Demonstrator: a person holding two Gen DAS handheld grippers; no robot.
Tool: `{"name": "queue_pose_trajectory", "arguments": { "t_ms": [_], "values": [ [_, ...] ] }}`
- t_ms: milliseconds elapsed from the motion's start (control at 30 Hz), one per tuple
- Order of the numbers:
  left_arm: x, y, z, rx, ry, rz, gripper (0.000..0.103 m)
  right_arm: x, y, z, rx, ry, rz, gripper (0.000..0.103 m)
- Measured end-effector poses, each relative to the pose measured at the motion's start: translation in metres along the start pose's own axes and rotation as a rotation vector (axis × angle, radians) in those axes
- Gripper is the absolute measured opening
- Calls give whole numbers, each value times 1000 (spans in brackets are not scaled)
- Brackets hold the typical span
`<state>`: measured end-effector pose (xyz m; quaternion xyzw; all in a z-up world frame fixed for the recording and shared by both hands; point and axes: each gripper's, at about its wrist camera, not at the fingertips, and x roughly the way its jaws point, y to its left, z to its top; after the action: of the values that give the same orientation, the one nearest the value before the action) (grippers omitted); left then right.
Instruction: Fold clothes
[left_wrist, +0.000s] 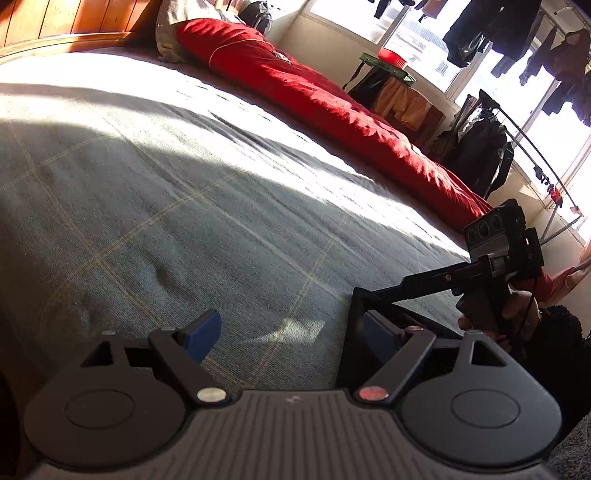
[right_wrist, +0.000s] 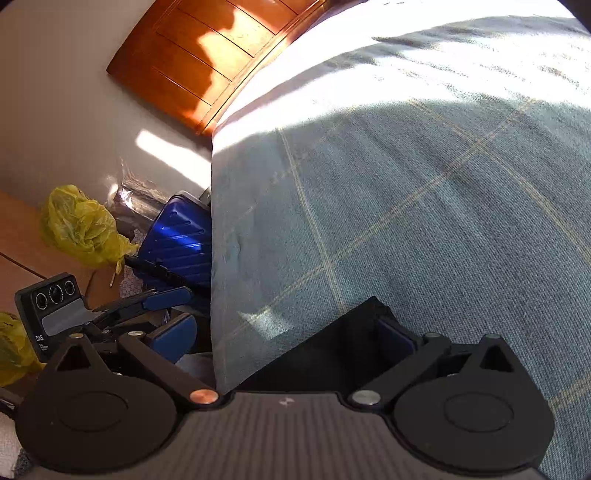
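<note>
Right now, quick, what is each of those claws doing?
Left gripper: open, nothing gripped.
Right gripper: open, nothing gripped.

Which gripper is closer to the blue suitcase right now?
Left. The left gripper hangs off the bed's edge by the blue suitcase; the right gripper sits over the bed.

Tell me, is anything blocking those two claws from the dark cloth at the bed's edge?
Nothing visible does. The dark cloth lies on the bed between the right gripper's open fingers, beside the left gripper.
</note>
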<state>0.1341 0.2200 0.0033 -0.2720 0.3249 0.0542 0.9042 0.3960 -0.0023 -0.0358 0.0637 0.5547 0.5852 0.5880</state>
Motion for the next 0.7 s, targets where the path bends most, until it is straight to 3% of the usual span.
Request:
{"name": "queue_pose_trajectory", "arguments": {
  "t_ms": [200, 467, 700],
  "values": [
    [0, 8, -1, -15, 2, -11, 85, 8, 0, 3, -12, 47, -28, 103],
    [-9, 8, -1, -21, -6, -19, 86, 9, -25, 34, 96, -64, 86, 103],
    [-9, 6, 1, -22, -21, -18, 88, -20, 1, 14, 22, -49, 71, 103]
  ]
}}
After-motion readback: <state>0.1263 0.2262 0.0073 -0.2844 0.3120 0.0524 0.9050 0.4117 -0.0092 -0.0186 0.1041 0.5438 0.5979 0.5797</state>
